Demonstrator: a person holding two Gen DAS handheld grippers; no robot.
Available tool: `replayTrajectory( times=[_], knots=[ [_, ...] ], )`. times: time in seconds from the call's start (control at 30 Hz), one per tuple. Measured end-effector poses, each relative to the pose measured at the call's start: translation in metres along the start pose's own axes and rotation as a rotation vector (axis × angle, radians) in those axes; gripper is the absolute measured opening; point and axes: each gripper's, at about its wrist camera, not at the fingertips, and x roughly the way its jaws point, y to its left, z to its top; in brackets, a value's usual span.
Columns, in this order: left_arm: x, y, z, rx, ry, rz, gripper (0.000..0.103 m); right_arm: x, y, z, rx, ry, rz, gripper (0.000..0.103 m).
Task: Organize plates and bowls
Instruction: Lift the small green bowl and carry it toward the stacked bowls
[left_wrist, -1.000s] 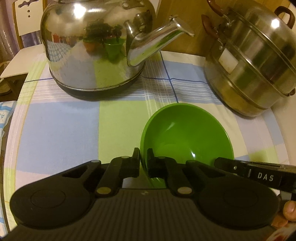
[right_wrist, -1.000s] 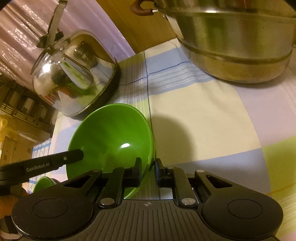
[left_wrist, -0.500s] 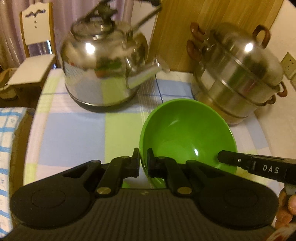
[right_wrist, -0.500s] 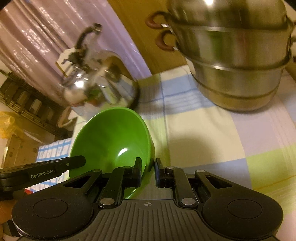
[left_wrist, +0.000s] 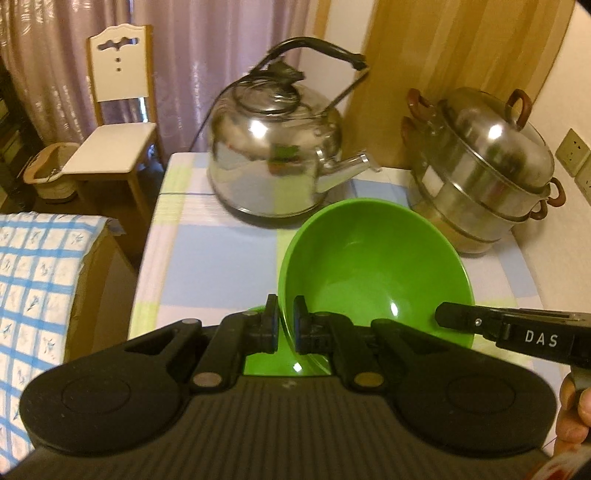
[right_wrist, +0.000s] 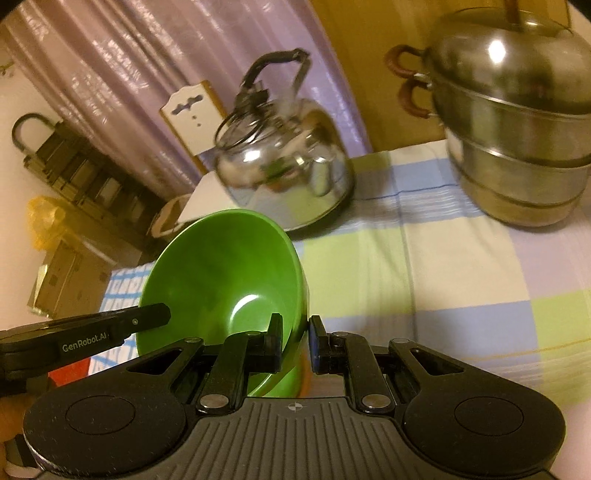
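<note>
Holding the green bowl (left_wrist: 373, 266) by its rim from both sides, I have my left gripper (left_wrist: 285, 325) pinching the left edge and my right gripper (right_wrist: 295, 343) pinching the right edge, jaws pressed onto the wall. Compared with a second ago the bowl sits higher above the checked surface (left_wrist: 207, 254); the kettle (left_wrist: 273, 162) and steamer pot (left_wrist: 484, 166) now look farther off, and a chair (left_wrist: 118, 110) shows far left.
</note>
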Motion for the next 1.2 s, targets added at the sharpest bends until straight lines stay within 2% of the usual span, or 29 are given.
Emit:
replayTrajectory(
  times=[0.23,0.43,0.87,1.2],
  knots=[
    [0.0,0.029,-0.022,-0.027,0.023,0.024,0.006,0.023,0.02,-0.02,-0.032,0.049,0.0,0.014],
    [0.017,0.043,-0.036,-0.043,0.052,0.029,0.006,0.044,0.019,-0.031,-0.038,0.085,-0.005,0.014],
    [0.052,0.058,-0.056,-0.063,0.111,0.044,0.006,0.085,0.01,-0.041,-0.035,0.147,-0.014,0.014],
    [0.063,0.063,-0.061,-0.07,0.122,0.041,0.006,0.095,0.008,-0.046,-0.035,0.163,-0.021,0.014]
  ],
)
